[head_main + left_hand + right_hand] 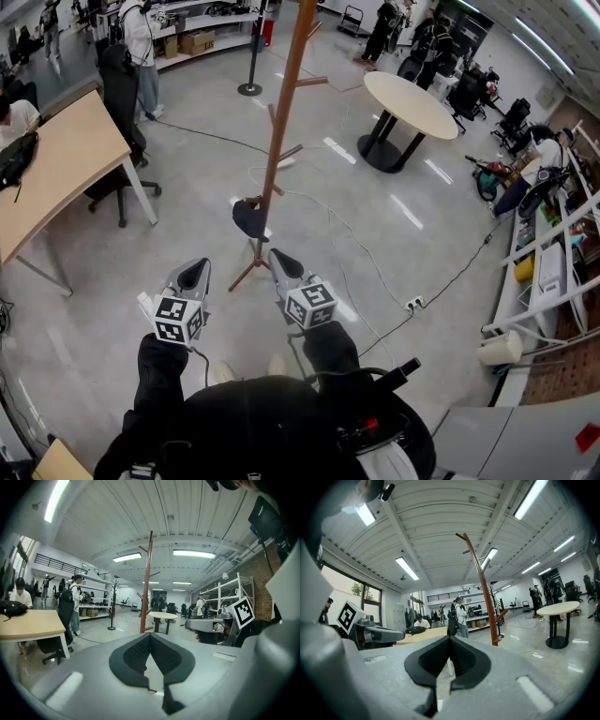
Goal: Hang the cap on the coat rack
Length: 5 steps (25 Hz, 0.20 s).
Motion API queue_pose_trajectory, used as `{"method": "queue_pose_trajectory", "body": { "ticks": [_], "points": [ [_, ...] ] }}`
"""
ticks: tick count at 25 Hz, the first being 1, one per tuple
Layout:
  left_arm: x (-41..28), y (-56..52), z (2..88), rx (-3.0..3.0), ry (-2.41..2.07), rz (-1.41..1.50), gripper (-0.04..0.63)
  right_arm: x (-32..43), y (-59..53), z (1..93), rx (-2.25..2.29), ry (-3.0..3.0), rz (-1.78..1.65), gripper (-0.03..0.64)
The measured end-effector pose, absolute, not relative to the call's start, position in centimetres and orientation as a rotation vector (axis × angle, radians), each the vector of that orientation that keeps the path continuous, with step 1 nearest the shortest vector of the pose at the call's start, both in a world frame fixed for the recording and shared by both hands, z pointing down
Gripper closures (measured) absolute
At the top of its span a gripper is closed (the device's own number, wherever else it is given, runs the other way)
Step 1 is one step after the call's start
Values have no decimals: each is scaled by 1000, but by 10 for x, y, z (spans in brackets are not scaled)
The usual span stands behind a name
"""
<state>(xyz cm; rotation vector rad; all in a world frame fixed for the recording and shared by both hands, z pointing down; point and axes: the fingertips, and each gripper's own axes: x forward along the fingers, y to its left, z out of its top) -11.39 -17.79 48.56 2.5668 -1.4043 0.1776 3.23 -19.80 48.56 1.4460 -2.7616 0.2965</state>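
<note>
The wooden coat rack (pixel 281 122) stands on the floor straight ahead, its pole rising out of the top of the head view. A dark cap (pixel 249 219) sits low against the pole, just above the rack's feet; I cannot tell whether it rests on a peg. My left gripper (pixel 197 267) and right gripper (pixel 278 255) are held side by side in front of the rack's base, both shut and empty. The rack (pixel 146 583) shows beyond the shut left gripper (pixel 150 637). The right gripper view has the rack (pixel 485 592) to the right of its shut gripper (pixel 450 639).
A wooden desk (pixel 56 178) with a dark bag and an office chair (pixel 117 94) stand at the left. A round table (pixel 410 103) is at the back right, shelving (pixel 553 272) at the right. Cables and a power strip (pixel 413 303) lie on the floor. People stand farther back.
</note>
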Motion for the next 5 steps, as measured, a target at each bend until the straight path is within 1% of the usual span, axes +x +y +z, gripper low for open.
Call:
{"method": "queue_pose_trajectory", "body": {
  "ticks": [5],
  "points": [
    [-111, -172, 488, 2563, -1399, 178, 594, 35, -192, 488, 1446, -2746, 305, 615]
  ]
}}
